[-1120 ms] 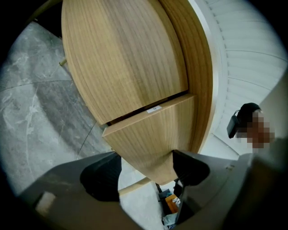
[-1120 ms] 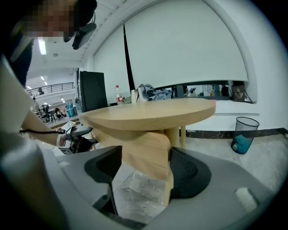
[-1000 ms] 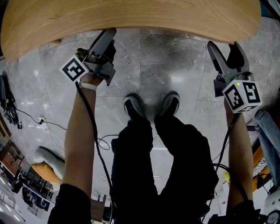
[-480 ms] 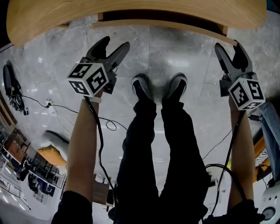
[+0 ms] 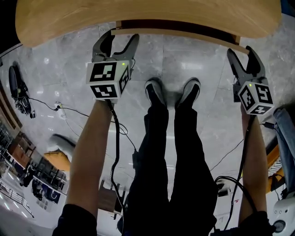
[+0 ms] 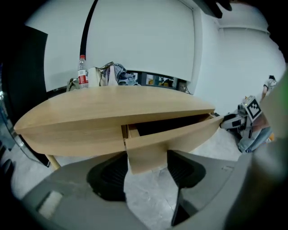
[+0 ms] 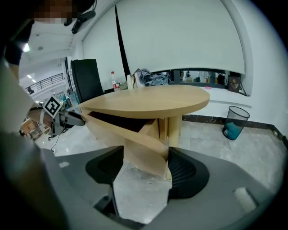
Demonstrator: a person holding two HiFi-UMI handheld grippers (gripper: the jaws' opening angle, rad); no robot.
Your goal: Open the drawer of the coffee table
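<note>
The round wooden coffee table fills the top of the head view. Its drawer stands partly pulled out, with a dark gap behind its curved front. My left gripper points at the drawer's left end, and its jaws are closing. In the left gripper view the drawer's left end shows in the gap of the gripper, and the pads do not press on it. My right gripper is at the drawer's right end. Its jaws are closing a little, with no pad on the wood.
The person's two shoes stand on the grey stone floor just before the drawer. Cables trail at the left. A bottle and a heap of cloth lie on the table's far side. A waste bin stands to the right.
The left gripper has rolled and moved up to the drawer's left end. The drawer now shows pulled out from under the tabletop. The right gripper has barely shifted.
</note>
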